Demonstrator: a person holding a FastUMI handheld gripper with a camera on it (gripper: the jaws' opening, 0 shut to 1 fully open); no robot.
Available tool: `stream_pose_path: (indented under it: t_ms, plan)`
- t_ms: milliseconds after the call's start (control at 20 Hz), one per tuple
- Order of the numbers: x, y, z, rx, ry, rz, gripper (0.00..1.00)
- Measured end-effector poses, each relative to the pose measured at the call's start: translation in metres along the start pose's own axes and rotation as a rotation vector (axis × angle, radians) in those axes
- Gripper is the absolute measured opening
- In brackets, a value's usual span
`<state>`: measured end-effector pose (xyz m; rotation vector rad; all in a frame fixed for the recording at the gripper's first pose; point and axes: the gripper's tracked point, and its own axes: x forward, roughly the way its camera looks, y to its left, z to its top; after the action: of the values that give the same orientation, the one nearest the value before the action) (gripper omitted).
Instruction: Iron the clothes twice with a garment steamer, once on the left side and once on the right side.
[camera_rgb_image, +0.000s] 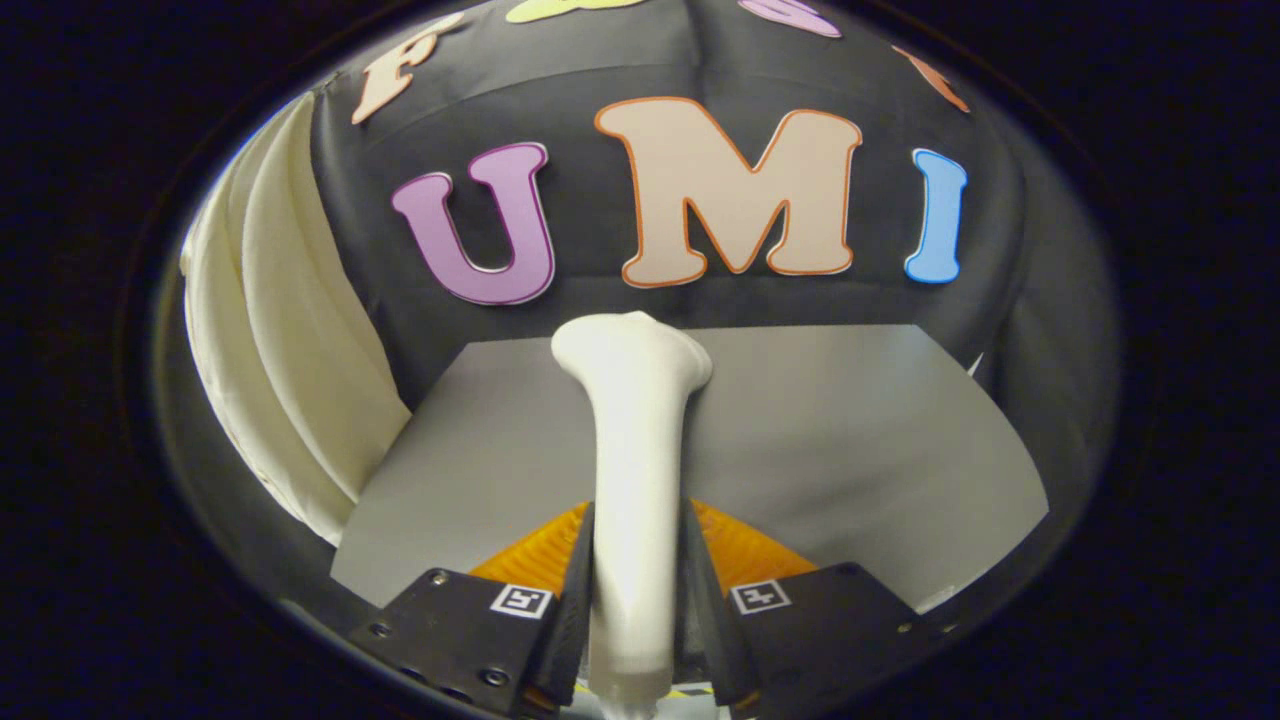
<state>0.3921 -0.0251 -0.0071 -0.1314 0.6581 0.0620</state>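
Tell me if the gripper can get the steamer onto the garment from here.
Probably yes. The gripper is shut on the steamer, and the cream garment hangs off to the left with nothing between them over the grey table.

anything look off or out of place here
Nothing stands out. The gripper is shut on the white steamer, held straight between its fingers above the grey table. The cream garment hangs off to the side, untouched.
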Motion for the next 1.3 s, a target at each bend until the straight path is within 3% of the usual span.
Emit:
stream_pose_path:
  t_ms: [150,400,650,850,1100,1300]
  plan:
    - [0.009,0.000,0.008,-0.011,0.015,-0.046,0.45]
    - [0.020,0.004,0.021,0.045,0.035,-0.010,0.44]
    - [0.022,0.005,0.022,0.056,0.030,-0.028,0.45]
    - [0.019,0.007,0.026,0.054,-0.005,0.023,0.42]
    - [-0.002,0.000,0.038,0.089,-0.187,-0.054,0.36]
    - [-0.023,-0.003,0.017,0.078,-0.212,-0.113,0.36]
